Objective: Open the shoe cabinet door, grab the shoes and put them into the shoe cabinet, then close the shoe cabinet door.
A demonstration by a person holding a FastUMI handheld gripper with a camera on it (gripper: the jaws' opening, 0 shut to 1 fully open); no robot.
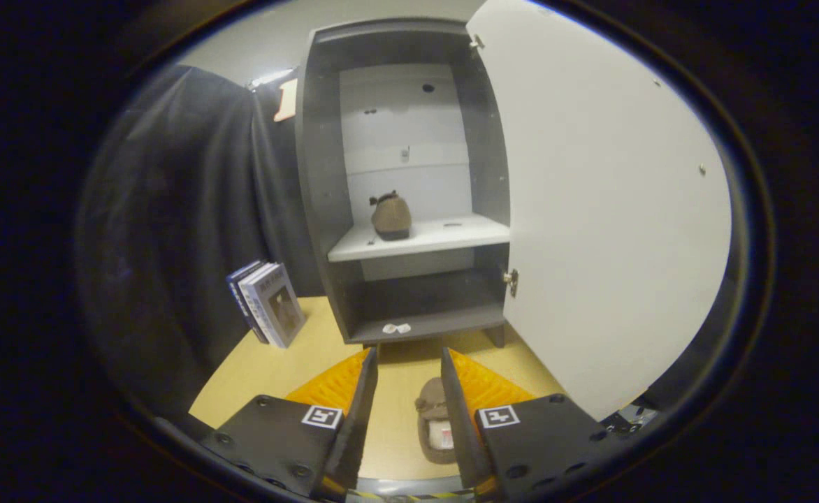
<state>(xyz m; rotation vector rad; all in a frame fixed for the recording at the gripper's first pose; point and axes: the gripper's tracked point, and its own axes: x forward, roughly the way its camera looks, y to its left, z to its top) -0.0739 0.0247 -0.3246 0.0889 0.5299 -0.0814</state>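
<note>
One shoe (390,216) on the cabinet (319,175) shelf (another (435,419) between the parted fingers (362,398)).

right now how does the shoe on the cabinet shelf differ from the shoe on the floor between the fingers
The shelf shoe sits inside the shoe cabinet on its pale middle shelf; the floor shoe lies on the yellow floor, between the gripper's open fingers, touched by neither. The shelf shoe shows its closed outside; the floor shoe shows its opening and insole from above. The shelf shoe is far beyond the fingers and looks smaller. Both are brown, seemingly a pair.
</note>
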